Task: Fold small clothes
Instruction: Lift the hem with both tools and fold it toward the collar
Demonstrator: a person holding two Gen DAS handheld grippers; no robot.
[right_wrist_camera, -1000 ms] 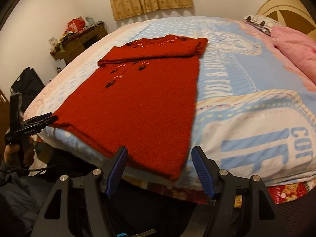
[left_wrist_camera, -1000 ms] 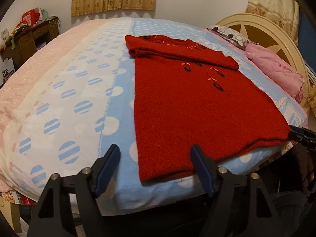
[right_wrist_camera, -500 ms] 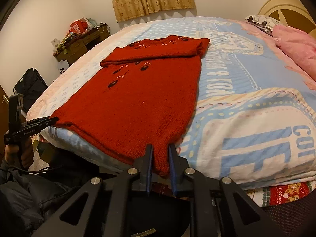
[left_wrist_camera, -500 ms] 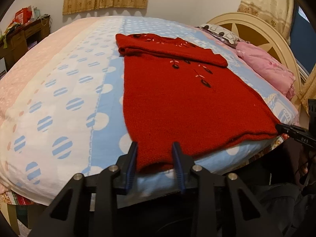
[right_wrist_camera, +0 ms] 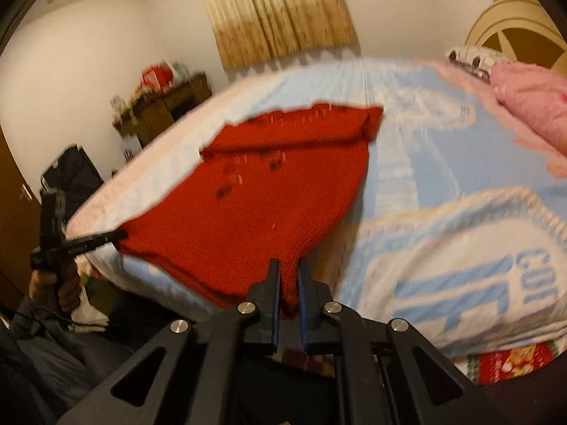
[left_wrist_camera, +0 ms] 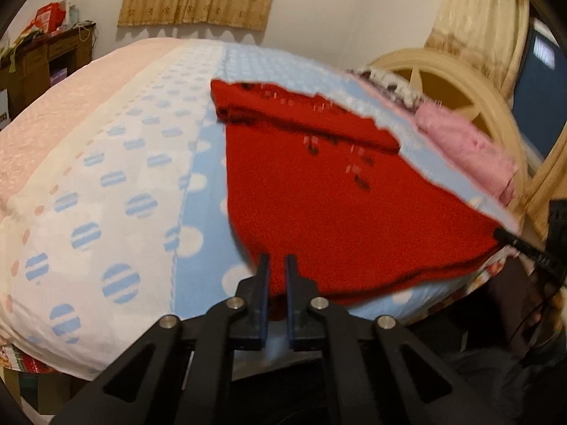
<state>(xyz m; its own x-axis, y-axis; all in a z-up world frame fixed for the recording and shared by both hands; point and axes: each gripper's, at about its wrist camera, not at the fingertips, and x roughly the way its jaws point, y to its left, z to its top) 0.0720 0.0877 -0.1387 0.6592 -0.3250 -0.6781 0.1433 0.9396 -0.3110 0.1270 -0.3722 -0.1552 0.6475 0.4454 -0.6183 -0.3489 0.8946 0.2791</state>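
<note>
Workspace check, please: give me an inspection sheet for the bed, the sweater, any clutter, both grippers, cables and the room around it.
Surface: bed cover, blue, white and pink with dots, lettering on the right side.
Job's things: red sweater lies flat, its far end folded over, near hem corners raised.
Clutter: pink pillow by the headboard.
Grippers: left gripper shut on the sweater's near left corner; right gripper shut on the near right corner.
Cables: dark cords by the person's hand, too blurred to trace.
Surroundings: curtains, crowded wooden desk, dark bag on the floor.
</note>
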